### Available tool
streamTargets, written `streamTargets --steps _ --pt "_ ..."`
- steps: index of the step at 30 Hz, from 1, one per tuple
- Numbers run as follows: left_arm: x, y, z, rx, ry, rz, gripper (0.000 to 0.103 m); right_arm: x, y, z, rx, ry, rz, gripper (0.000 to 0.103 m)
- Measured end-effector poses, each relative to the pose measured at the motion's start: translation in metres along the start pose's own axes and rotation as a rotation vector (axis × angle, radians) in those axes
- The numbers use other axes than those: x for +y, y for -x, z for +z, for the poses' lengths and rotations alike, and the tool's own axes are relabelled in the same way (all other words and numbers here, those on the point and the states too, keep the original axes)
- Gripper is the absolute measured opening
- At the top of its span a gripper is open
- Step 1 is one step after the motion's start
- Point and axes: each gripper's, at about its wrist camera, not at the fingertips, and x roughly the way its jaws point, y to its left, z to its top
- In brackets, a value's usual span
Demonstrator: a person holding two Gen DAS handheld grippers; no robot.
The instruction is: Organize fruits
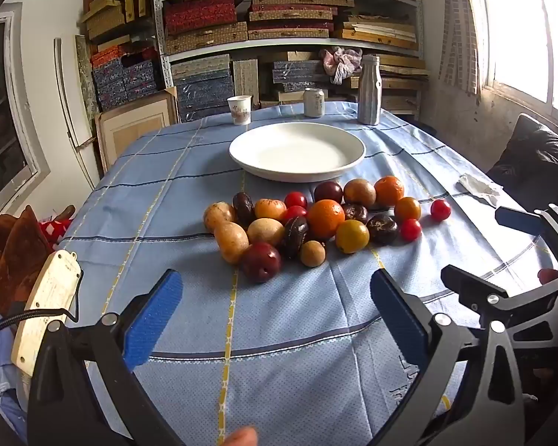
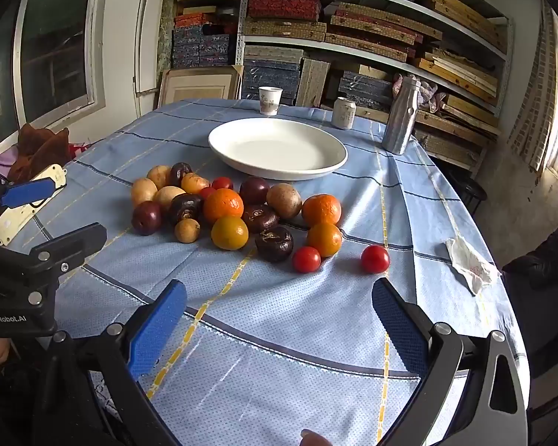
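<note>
On the bench [image 1: 167,193], the plate [image 1: 297,154] is the landmark: the heap of fruits [image 1: 308,223] lies just before it; cup [image 1: 239,109], can [image 1: 313,102] and bottle [image 1: 369,89] stand behind it.

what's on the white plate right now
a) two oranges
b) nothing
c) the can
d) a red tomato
b, the white plate shows only its bare white inside in both views, while all the fruit lies in a heap on the blue cloth in front of it.
</note>
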Motion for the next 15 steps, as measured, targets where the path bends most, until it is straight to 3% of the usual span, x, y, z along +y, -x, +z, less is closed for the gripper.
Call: streamTargets --steps 15 --pt "0.0023 -0.0010 -0.0041 0.011 0.005 -0.010 0.099 -0.0029 -0.0036 0.0006 0.013 -0.004 -0.001 0.100"
